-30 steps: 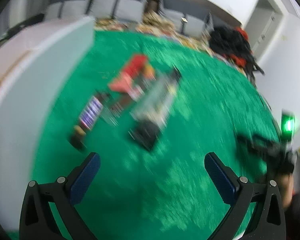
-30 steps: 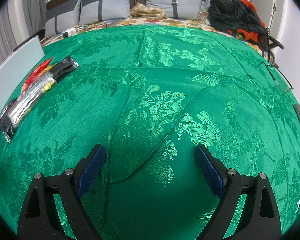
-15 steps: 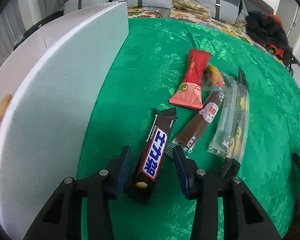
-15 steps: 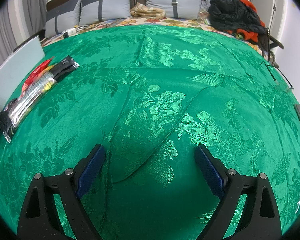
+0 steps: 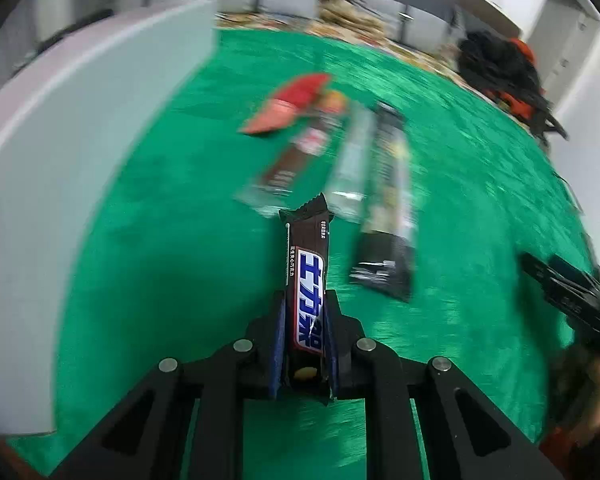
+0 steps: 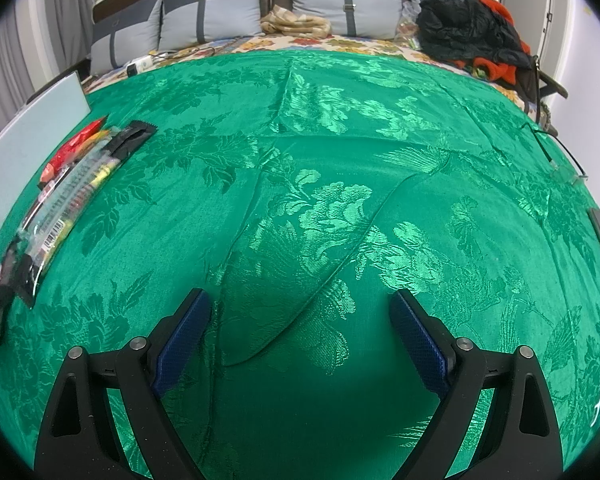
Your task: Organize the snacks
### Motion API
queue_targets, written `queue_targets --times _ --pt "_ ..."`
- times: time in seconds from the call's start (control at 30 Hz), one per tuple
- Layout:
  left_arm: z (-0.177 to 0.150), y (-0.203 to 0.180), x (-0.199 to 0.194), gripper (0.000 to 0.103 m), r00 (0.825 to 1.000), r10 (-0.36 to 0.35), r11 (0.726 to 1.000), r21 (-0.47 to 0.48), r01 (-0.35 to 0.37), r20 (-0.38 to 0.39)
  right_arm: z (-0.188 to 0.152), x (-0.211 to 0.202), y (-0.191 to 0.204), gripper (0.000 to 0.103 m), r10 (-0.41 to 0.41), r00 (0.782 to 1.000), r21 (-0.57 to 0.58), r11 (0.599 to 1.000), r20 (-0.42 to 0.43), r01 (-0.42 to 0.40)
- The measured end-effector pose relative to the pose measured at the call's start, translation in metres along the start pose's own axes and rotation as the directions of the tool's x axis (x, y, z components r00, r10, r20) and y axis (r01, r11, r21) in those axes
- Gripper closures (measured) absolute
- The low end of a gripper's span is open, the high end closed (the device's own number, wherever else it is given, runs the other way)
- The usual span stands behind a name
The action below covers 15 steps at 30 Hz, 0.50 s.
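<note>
My left gripper (image 5: 305, 320) is shut on a dark brown chocolate bar (image 5: 308, 276) with a blue and white label, held above the green cloth (image 5: 152, 264). Beyond it lie a red packet (image 5: 288, 108), a brown bar (image 5: 296, 160), and a long clear and black pack (image 5: 384, 208), all blurred. In the right wrist view the same snacks show at the far left: the red packet (image 6: 74, 148) and the clear pack (image 6: 72, 196). My right gripper (image 6: 300, 330) is open and empty above the green cloth (image 6: 340, 208).
A white board-like box (image 5: 52, 160) stands along the left of the snacks; it also shows in the right wrist view (image 6: 24, 140). Grey pillows (image 6: 228, 12) and a black and orange pile of clothes (image 6: 468, 36) lie at the back of the bed.
My left gripper has closed on the chocolate bar and lifted it off the cloth; the view is blurred with motion. The right gripper has not moved.
</note>
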<state>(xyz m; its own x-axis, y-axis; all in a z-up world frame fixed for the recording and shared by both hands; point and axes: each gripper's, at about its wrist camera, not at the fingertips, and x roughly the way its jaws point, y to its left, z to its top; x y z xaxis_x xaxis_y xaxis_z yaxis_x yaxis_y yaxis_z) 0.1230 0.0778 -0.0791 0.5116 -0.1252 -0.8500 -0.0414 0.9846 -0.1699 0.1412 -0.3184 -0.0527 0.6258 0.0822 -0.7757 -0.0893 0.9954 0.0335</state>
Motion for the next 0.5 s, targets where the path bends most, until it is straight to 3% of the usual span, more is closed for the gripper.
queue_targets --times 0.17,0.37,0.5 --pt "-0.001 0.031 0.001 0.084 0.997 0.072 0.995 -0.064 -0.071 0.010 0.000 0.000 0.000 0.009 0.000 1.000 0.000 1.000 0.000 0.000" --pt "-0.006 0.024 0.008 0.047 0.994 0.083 0.996 -0.016 -0.083 0.072 0.000 0.000 0.000 0.009 0.001 1.000 0.000 1.000 0.000 -0.001" --pt "-0.011 0.015 0.012 0.035 0.987 0.116 0.991 0.051 -0.122 0.107 0.000 0.000 0.000 0.009 0.000 1.000 0.000 1.000 0.000 0.000"
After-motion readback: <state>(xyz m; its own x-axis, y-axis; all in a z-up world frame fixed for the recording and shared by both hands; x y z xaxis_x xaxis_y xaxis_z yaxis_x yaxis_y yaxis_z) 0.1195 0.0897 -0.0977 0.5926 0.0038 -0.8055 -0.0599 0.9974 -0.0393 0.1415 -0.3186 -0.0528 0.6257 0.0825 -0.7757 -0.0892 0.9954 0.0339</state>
